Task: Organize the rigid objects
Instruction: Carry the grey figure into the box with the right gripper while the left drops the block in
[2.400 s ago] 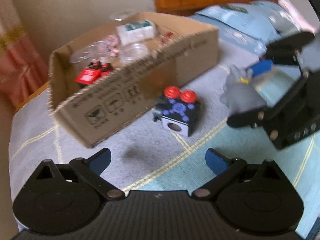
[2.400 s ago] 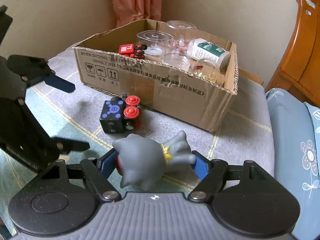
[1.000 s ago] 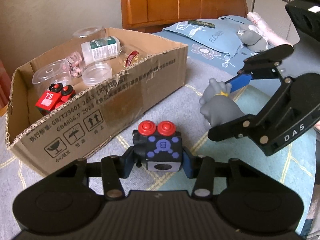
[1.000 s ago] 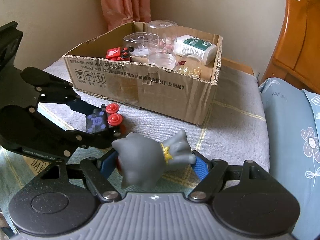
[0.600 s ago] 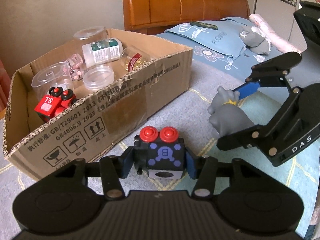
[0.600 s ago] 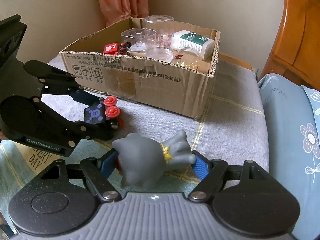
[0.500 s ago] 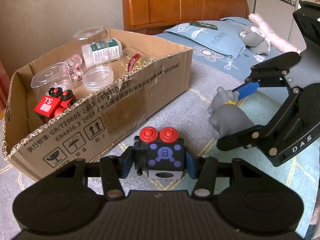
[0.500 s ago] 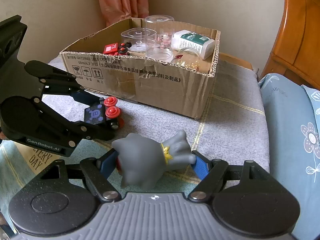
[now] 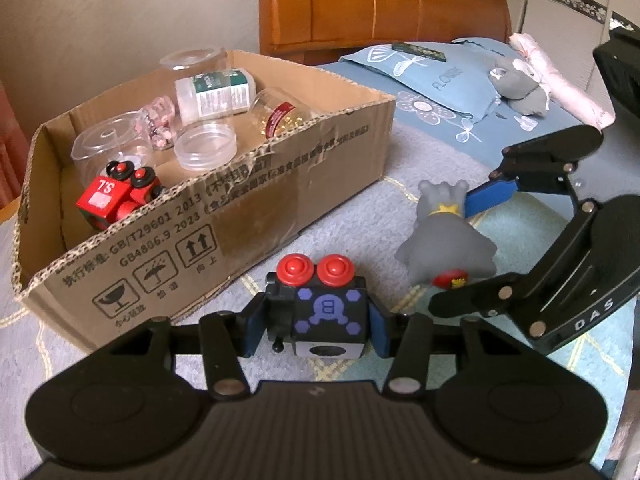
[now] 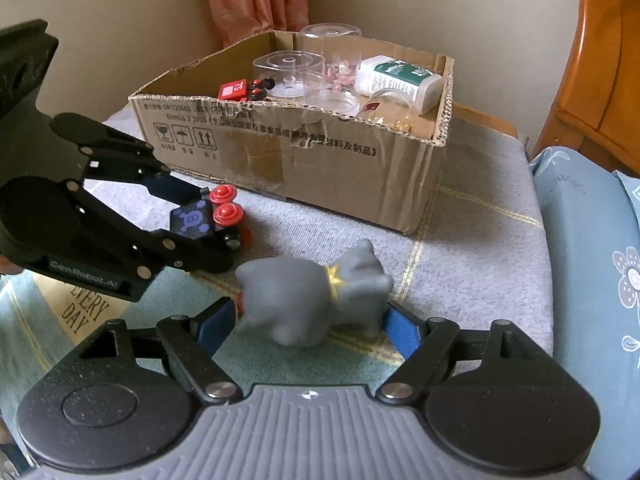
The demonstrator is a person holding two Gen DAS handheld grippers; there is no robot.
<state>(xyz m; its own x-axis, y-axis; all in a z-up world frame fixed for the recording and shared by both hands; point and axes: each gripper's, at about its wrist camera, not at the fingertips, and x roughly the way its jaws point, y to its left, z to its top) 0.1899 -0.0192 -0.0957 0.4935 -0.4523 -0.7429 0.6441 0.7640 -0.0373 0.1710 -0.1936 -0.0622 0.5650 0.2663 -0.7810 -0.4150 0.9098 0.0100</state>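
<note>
Lifted a little higher than a moment ago: gray figure (image 10: 308, 300) clamped between the blue pads of the right gripper (image 10: 308, 320), now blurred with motion, head toward the left pad, legs toward the right, long axis crosswise to the fingers. Pinched in the left gripper (image 9: 316, 322): one black block toy (image 9: 324, 312), two red knobs up and away from the camera, blue "B" face on top, held low over the cloth (image 9: 360, 208) just in front of the box (image 9: 224, 216). Two toys in hand, side by side and close, not touching. Inside the one cardboard box: one red toy car (image 9: 116, 198) near the left corner, three clear plastic tubs (image 9: 204, 146), one white bottle (image 9: 214, 92) lying on its side, one clear jar (image 9: 280, 114) with a red label, also on its side, and one small pink-filled jar (image 9: 162, 122). Behind the box: wooden headboard (image 9: 380, 4), blue pillow (image 9: 436, 76), and a second gray figure (image 9: 518, 88) resting on it.
</note>
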